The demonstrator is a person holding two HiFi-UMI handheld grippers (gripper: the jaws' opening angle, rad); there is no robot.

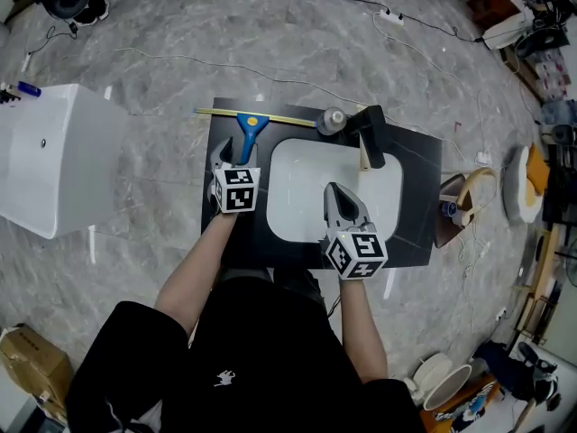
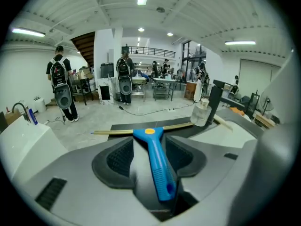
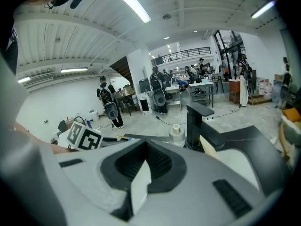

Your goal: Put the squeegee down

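Observation:
The squeegee (image 1: 249, 130) has a blue handle and a long yellow blade. Its blade lies along the back left edge of the black countertop (image 1: 420, 197), and the handle points toward me. My left gripper (image 1: 227, 154) is at the handle's near end. In the left gripper view the squeegee handle (image 2: 157, 166) runs between the jaws of that left gripper (image 2: 153, 149), which stand apart with their pads off it. My right gripper (image 1: 337, 193) hangs over the white sink (image 1: 290, 154). In its own view the right gripper (image 3: 143, 150) has its jaws together on nothing.
A black faucet (image 1: 371, 133) and a small clear bottle (image 1: 332, 120) stand behind the sink. A white tub (image 1: 54, 161) sits on the floor to the left. Cables, bowls and boxes lie on the floor to the right. People stand far off (image 2: 61, 86).

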